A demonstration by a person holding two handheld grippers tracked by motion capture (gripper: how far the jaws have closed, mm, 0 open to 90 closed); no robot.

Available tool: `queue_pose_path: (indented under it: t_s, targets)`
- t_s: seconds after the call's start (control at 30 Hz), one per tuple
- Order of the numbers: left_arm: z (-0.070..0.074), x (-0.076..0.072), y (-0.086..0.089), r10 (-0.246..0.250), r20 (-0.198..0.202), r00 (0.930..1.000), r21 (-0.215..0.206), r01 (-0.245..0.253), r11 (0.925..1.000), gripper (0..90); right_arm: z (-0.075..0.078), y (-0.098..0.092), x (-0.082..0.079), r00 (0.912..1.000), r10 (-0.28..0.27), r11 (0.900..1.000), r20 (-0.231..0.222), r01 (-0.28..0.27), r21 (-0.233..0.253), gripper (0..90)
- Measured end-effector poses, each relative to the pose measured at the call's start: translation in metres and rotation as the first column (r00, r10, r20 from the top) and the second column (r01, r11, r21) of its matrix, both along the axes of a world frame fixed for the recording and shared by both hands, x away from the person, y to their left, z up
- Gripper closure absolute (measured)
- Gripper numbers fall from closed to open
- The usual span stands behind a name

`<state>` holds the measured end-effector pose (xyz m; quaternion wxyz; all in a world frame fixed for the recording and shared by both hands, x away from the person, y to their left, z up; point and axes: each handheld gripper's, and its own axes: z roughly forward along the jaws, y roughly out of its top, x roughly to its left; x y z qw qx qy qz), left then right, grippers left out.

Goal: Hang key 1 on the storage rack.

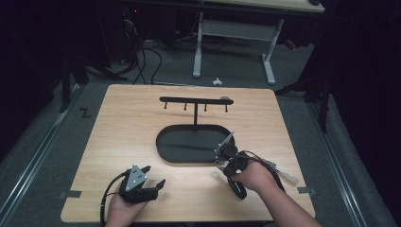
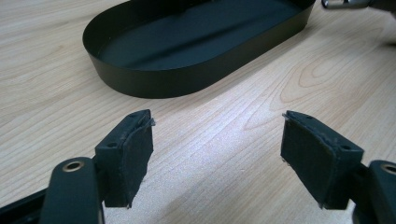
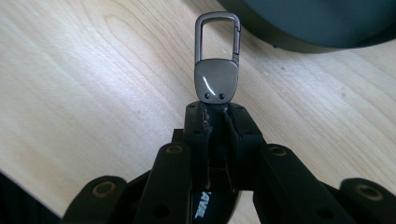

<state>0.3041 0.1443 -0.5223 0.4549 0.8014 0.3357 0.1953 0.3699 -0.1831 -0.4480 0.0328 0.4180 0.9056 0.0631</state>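
Keychain clasp is being pinched by the right gripper beside the black tray.
Held only at its tail, it is risking a twist or slip off the hooks; left gripper is being kept wide open, empty.

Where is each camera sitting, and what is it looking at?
High view: above the table, looking forward and down; forearms, both hands.
Left gripper view: on the left gripper, facing the black oval tray; open fingers.
Right gripper view: on the right gripper, fingers pinching a metal key clip.
All share the tray.
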Motion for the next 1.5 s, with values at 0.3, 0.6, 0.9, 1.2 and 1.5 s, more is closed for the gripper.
queue_pose_path:
  t_s: [0.3, 0.6, 0.9, 1.2, 1.5]
  targets:
    - [0.001, -0.001, 0.000, 0.000, 0.005, 1.0000, -0.006, 0.000, 1.0000, 25.8, 0.019, -0.008, -0.006, 0.9993, -0.006, 1.000, 0.036, 0.005, 0.022, 80.4]
    - [0.002, -0.001, 0.002, 0.002, 0.011, 0.9999, -0.015, -0.002, 0.9999, 25.8, 0.034, -0.011, -0.006, 0.9973, -0.017, 0.999, 0.072, 0.014, 0.044, 80.5]
    - [0.002, -0.001, 0.001, 0.001, 0.008, 1.0000, -0.012, -0.001, 0.9999, 25.8, 0.044, -0.010, -0.002, 0.9946, -0.023, 0.998, 0.101, 0.017, 0.065, 80.5]
    - [0.002, -0.001, 0.001, 0.000, 0.009, 1.0000, -0.014, 0.000, 0.9999, 25.8, 0.057, -0.010, 0.006, 0.9911, -0.038, 0.996, 0.127, 0.028, 0.081, 80.5]
    - [0.002, -0.002, 0.002, 0.001, 0.009, 1.0000, -0.012, 0.000, 0.9999, 25.8, 0.068, -0.007, 0.016, 0.9857, -0.074, 0.992, 0.151, 0.057, 0.111, 80.5]
